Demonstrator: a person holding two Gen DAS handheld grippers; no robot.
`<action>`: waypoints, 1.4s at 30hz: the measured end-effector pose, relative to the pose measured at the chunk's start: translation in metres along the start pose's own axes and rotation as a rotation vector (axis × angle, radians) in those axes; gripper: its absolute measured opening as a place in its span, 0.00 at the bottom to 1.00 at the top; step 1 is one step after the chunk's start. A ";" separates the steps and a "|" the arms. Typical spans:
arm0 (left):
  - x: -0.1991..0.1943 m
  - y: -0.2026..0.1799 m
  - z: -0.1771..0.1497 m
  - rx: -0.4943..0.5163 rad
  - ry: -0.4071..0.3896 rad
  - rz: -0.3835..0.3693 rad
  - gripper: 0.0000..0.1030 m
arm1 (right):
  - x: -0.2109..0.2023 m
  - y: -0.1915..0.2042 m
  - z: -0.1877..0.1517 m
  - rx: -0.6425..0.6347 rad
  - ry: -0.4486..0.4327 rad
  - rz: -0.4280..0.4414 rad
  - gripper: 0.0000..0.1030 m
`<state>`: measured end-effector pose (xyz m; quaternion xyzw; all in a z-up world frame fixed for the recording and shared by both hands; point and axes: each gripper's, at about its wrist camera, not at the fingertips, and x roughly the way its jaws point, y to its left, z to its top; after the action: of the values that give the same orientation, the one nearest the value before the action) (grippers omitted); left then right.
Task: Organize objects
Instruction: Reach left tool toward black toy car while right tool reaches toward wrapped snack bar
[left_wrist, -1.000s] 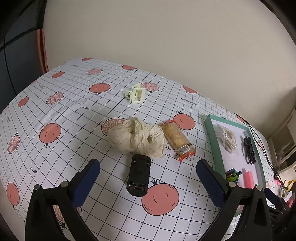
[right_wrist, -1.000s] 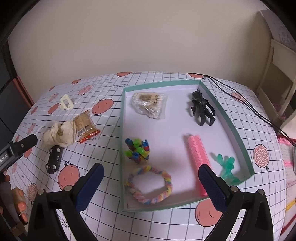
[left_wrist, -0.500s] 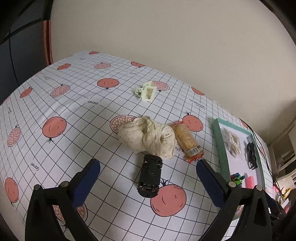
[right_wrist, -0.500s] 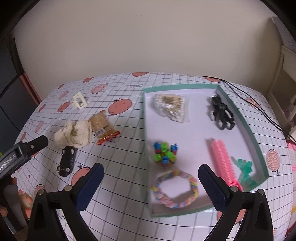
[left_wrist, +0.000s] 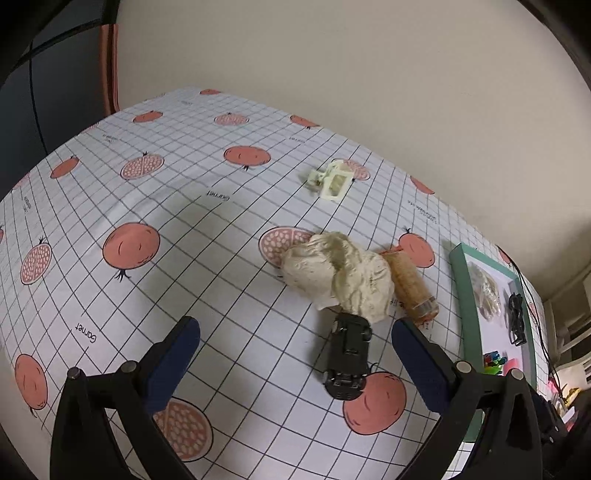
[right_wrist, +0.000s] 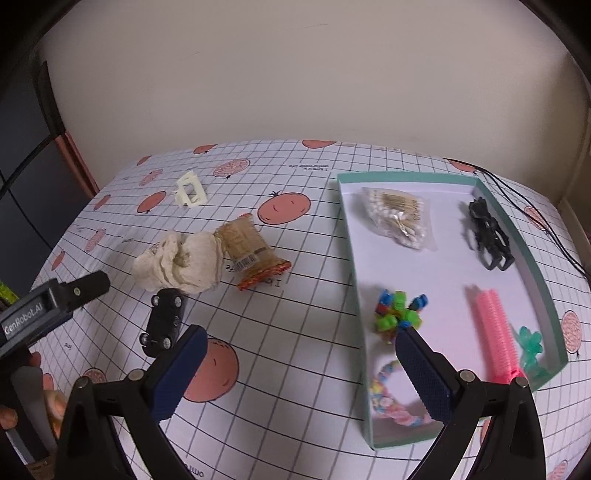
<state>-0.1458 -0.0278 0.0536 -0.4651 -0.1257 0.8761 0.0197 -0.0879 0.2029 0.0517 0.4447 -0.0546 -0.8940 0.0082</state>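
Note:
A black toy car (left_wrist: 348, 357) (right_wrist: 163, 320) lies on the tablecloth beside a crumpled cream cloth (left_wrist: 339, 275) (right_wrist: 181, 261) and a wrapped snack pack (left_wrist: 410, 288) (right_wrist: 251, 251). A cream hair claw (left_wrist: 331, 180) (right_wrist: 190, 190) sits farther back. My left gripper (left_wrist: 295, 363) hovers open just short and left of the car, empty. My right gripper (right_wrist: 297, 369) is open and empty above the tablecloth by the left wall of the teal tray (right_wrist: 360, 314), which holds cotton swabs (right_wrist: 400, 216), a black clip (right_wrist: 487, 234), coloured blocks (right_wrist: 397, 312), a pink roller (right_wrist: 493, 330), a green clip (right_wrist: 530, 347) and a braided ring (right_wrist: 388, 397).
The pomegranate-print tablecloth (left_wrist: 166, 206) covers the whole table against a beige wall. A black cable (right_wrist: 535, 210) runs past the tray's far right corner. The left gripper's body (right_wrist: 44, 314) and a hand (right_wrist: 48, 406) show at the right wrist view's left edge.
Both grippers have swung left. In the left view the car and cloth slid right of centre; in the right view the tray moved to the right and the loose items came nearer the middle.

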 end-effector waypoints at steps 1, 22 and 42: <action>0.001 0.001 0.000 -0.004 0.006 -0.001 1.00 | 0.002 0.002 0.000 -0.006 0.002 -0.004 1.00; 0.039 -0.043 -0.016 0.110 0.142 0.035 0.96 | 0.025 -0.011 0.027 -0.008 -0.017 -0.063 0.99; 0.058 -0.048 -0.024 0.138 0.177 0.084 0.34 | 0.072 0.015 0.045 -0.067 0.008 -0.001 0.98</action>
<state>-0.1629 0.0322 0.0055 -0.5431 -0.0432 0.8381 0.0260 -0.1676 0.1877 0.0230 0.4477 -0.0243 -0.8936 0.0230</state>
